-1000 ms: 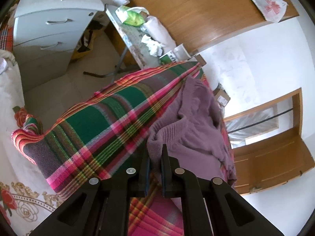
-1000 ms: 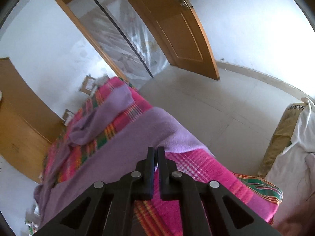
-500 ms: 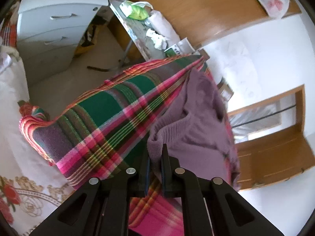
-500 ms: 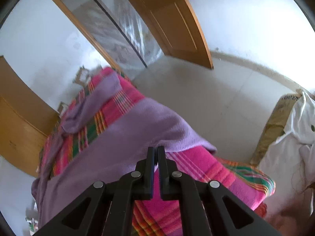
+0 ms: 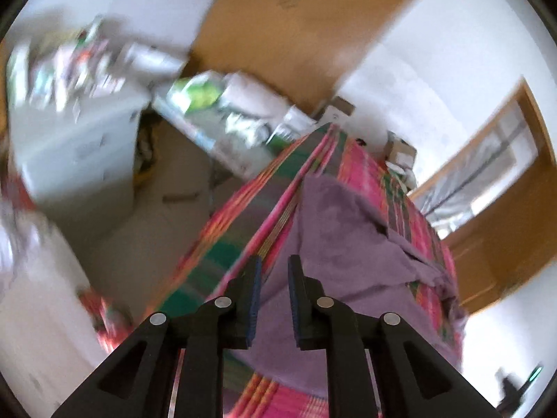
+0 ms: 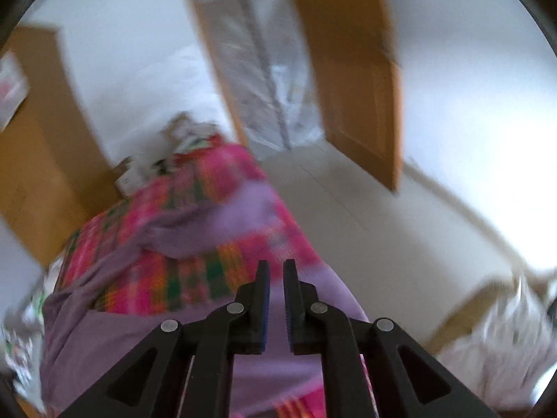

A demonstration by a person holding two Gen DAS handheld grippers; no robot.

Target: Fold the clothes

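Both your left tool (image 5: pixel 272 273) and right tool (image 6: pixel 276 277) now gape empty, releasing the purple garment (image 5: pixel 348 250) onto the plaid blanket (image 5: pixel 222 240) so the fold settles.

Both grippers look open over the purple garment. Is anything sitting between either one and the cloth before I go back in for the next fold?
Nothing visible. Left gripper and right gripper both hang jaws apart directly above the purple garment, which lies on the plaid blanket. Both views are motion-blurred, so small items could be missed.
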